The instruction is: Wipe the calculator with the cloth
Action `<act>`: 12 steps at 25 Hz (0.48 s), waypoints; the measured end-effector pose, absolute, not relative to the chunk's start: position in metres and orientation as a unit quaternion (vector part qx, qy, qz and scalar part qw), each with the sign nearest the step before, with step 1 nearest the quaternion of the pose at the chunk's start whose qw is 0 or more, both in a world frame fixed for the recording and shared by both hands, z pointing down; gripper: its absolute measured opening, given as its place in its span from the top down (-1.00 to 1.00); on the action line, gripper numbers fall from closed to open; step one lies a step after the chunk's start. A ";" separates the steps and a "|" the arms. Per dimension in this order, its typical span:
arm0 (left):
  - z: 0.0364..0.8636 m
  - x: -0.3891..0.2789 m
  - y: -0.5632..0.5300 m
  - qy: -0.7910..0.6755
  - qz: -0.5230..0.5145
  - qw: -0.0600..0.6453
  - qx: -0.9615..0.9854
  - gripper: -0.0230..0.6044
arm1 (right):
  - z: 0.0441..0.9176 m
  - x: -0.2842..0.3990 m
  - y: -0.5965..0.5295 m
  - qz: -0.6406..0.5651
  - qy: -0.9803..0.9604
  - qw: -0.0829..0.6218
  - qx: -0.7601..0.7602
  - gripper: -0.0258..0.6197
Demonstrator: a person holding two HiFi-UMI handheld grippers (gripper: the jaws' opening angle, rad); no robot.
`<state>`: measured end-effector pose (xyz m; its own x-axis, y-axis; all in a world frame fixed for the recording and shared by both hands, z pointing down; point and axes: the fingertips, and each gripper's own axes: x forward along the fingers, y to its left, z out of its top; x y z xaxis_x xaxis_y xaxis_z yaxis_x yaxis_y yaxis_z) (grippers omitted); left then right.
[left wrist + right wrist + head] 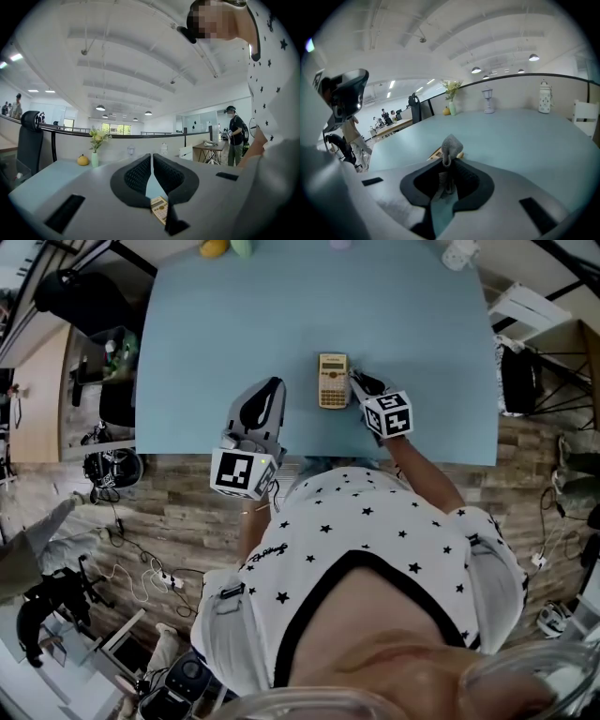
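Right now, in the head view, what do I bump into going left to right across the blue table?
left tool → calculator → right tool, which pinches the cloth

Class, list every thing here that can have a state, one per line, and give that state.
Calculator: lying flat on the table, keys up.
Cloth: bunched, pinched between jaws.
Right gripper: shut on the cloth.
Left gripper: shut, empty.
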<state>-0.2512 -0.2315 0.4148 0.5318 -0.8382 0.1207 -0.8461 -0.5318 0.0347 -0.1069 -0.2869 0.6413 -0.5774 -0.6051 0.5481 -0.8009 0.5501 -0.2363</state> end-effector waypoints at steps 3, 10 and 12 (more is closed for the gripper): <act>0.415 -0.248 -0.234 -0.478 0.046 0.042 0.876 0.80 | 0.624 -0.093 -0.299 0.242 -0.852 0.175 0.429 0.75; 0.414 -0.235 -0.240 -0.458 0.048 0.037 0.887 0.80 | 0.565 -0.070 -0.313 0.233 -0.850 0.083 0.465 0.75; 0.411 -0.232 -0.244 -0.452 0.049 0.034 0.890 0.80 | 0.542 -0.063 -0.318 0.218 -0.849 0.056 0.478 0.75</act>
<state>-0.2321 -0.2444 0.4112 0.5864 -0.8014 0.1176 -0.8081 -0.5887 0.0173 -0.0626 -0.3183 0.5417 -0.5359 -0.7877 0.3038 -0.8367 0.4475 -0.3157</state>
